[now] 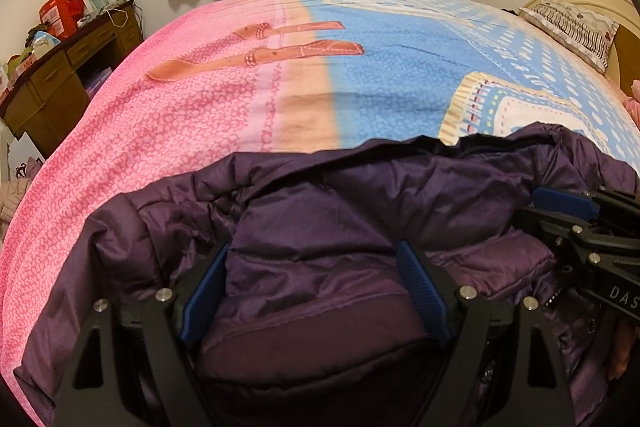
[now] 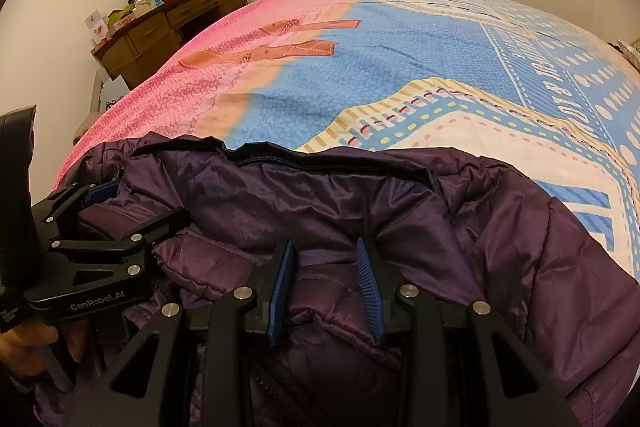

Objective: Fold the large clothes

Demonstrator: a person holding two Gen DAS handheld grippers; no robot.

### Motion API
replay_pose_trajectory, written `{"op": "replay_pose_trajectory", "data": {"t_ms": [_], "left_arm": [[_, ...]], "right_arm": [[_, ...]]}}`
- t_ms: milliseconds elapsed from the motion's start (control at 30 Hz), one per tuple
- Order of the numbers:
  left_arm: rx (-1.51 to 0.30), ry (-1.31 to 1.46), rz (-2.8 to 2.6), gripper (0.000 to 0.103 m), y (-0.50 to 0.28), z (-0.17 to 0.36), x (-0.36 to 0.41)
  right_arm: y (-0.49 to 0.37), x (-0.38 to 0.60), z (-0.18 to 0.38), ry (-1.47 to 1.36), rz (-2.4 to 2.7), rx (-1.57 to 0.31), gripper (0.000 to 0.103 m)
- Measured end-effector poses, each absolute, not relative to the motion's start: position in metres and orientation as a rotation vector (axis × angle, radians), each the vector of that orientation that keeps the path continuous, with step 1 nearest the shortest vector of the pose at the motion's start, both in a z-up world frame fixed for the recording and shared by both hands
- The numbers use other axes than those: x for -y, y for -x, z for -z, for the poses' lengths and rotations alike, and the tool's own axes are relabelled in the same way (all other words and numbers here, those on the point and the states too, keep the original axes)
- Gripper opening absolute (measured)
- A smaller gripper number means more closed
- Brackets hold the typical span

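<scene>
1. The purple padded jacket (image 1: 320,211) lies crumpled on the near edge of the bed (image 1: 192,115), directly under and ahead of both tools; its zipped opening runs crosswise in front of them, so its long axis lies left to right across the fingers rather than along them.
2. The left tool (image 1: 316,291) has its jaws spread wide with a thick ribbed hem or cuff of the jacket sitting between the blue pads (image 1: 424,291); whether the pads actually press the cloth is hard to say, so I judge it parted and not clamped.
3. The right tool (image 2: 326,287) has its jaws narrower, with a ridge of quilted cloth between them; the pads seem close to the fabric on both sides, yet I cannot tell whether they pinch it.
4. The two tools sit just beside one another, the right one crossing in from the side near the jacket's middle; both are equally close to the garment.
5. The coming move probably turns on that crosswise axis; each tool likely needs a firm hold on the near edge before lifting it away, toward the far side of the bed; loose bunched cloth may slip out.
6. A wooden desk (image 1: 60,75) stands well off to the left, a pillow (image 1: 572,27) far to the right.
</scene>
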State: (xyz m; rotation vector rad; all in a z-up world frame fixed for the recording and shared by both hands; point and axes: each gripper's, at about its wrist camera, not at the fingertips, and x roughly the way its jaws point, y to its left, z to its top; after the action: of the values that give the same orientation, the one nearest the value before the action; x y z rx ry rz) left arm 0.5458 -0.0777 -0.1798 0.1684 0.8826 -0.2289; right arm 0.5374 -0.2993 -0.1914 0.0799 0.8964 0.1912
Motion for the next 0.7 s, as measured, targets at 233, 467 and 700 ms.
{"op": "replay_pose_trajectory", "data": {"t_ms": [233, 467, 700], "left_arm": [[-0.888, -0.172, 0.224, 0.088, -0.5480, 0.1811, 0.0787], [-0.892, -0.171, 0.219, 0.090, -0.5490, 0.1831, 0.0777], [-0.891, -0.174, 0.215, 0.091, -0.5488, 0.1833, 0.0783]], "right_arm": [[-0.5377, 0.2986, 0.1914, -0.071, -0.187, -0.899, 0.035], [-0.5372, 0.2944, 0.1916, -0.053, -0.176, -0.902, 0.035], [-0.5368, 0.2925, 0.1912, -0.040, -0.170, -0.903, 0.035]]}}
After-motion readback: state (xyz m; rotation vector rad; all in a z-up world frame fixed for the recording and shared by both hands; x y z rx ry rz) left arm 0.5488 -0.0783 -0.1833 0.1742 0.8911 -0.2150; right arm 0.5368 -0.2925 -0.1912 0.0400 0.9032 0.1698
